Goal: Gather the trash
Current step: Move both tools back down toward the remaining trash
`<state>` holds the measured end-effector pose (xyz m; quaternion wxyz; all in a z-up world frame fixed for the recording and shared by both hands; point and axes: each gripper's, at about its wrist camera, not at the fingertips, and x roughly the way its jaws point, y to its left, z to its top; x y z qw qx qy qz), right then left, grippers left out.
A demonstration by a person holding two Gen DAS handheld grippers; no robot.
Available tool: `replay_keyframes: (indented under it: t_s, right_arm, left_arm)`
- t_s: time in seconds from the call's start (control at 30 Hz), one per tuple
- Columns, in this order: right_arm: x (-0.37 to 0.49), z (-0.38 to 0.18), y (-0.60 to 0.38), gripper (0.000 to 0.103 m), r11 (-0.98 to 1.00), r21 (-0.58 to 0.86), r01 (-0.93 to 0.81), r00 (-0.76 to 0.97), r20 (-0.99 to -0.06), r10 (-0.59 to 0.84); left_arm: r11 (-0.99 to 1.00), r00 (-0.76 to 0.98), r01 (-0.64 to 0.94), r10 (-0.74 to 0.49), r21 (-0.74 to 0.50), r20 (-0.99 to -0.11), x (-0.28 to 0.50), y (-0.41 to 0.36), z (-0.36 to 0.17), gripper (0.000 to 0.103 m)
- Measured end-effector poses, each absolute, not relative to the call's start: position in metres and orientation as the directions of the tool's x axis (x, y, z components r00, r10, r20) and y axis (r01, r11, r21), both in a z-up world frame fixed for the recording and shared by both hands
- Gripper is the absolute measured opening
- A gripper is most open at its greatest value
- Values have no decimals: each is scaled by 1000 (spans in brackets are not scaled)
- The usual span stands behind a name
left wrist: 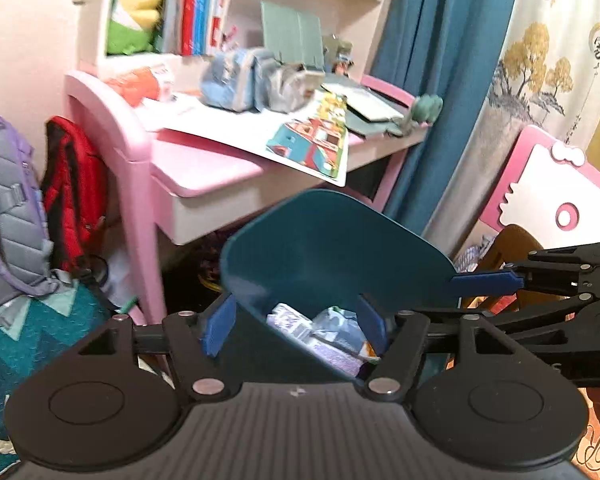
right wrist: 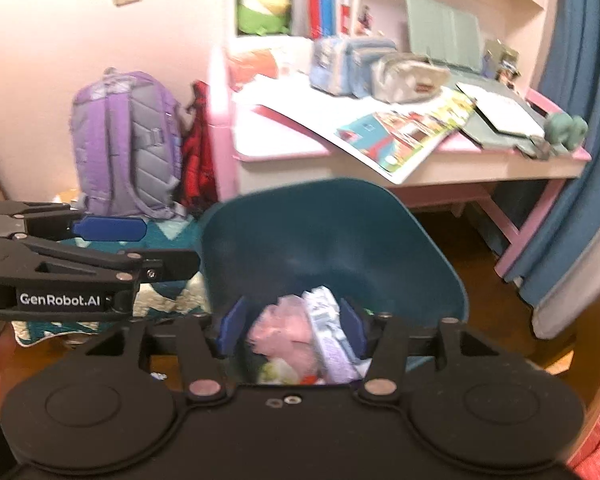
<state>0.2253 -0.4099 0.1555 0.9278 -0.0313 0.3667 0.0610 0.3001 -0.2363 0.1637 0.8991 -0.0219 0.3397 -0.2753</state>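
A teal trash bin (left wrist: 332, 248) stands on the floor in front of the pink desk, its mouth tipped toward me. Inside lie several bits of trash (left wrist: 320, 332): a purple-and-white wrapper and crumpled paper. My left gripper (left wrist: 296, 328) hovers open over the bin's near rim, nothing pinched between its blue pads. In the right wrist view the same bin (right wrist: 332, 232) holds a crumpled pink piece (right wrist: 284, 332) and a wrapper (right wrist: 328, 336). My right gripper (right wrist: 294, 330) hangs open above them, with its pads clear of them. Each view shows the other gripper's blue fingers (left wrist: 484, 282) at its side.
A pink desk (right wrist: 440, 168) behind the bin carries books, pencil cases and a picture book hanging over its edge. A purple backpack (right wrist: 124, 140) and a red bag (right wrist: 198, 152) lean at its left. A blue curtain (left wrist: 432, 80) and a pink chair (left wrist: 560, 192) stand to the right.
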Motion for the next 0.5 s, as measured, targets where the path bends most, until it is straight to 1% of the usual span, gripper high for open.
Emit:
replay_keyframes:
  t_s: [0.1, 0.17, 0.2, 0.23, 0.27, 0.3, 0.43, 0.5]
  right_arm:
    - [218, 161, -389, 56, 985, -7, -173, 731, -671, 124]
    - [214, 161, -373, 57, 980, 0, -200, 732, -664, 149]
    - [213, 161, -365, 60, 977, 4, -213, 732, -662, 162]
    - [211, 160, -356, 63, 973, 10, -229, 731, -658, 179]
    - [210, 158, -348, 64, 969, 16, -245, 729, -656, 195]
    - [210, 156, -339, 64, 965, 19, -262, 725, -656, 210]
    - [209, 141, -302, 70, 945, 32, -325, 702, -661, 263]
    - [210, 131, -284, 71, 935, 41, -353, 682, -673, 287]
  left_arm:
    - [858, 645, 464, -497, -220, -580, 288, -210, 168, 75]
    - [867, 666, 450, -484, -212, -568, 280, -191, 170, 76]
    - [873, 675, 441, -474, -206, -566, 276, -182, 171, 77]
    - [881, 686, 429, -463, -201, -562, 273, -172, 171, 78]
    - [887, 696, 417, -452, -198, -558, 269, -163, 171, 82]
    - [893, 706, 405, -442, -195, -554, 266, -154, 171, 83]
    - [914, 731, 361, -400, -183, -553, 253, -116, 164, 83]
    - [924, 739, 340, -378, -175, -558, 247, -98, 158, 84]
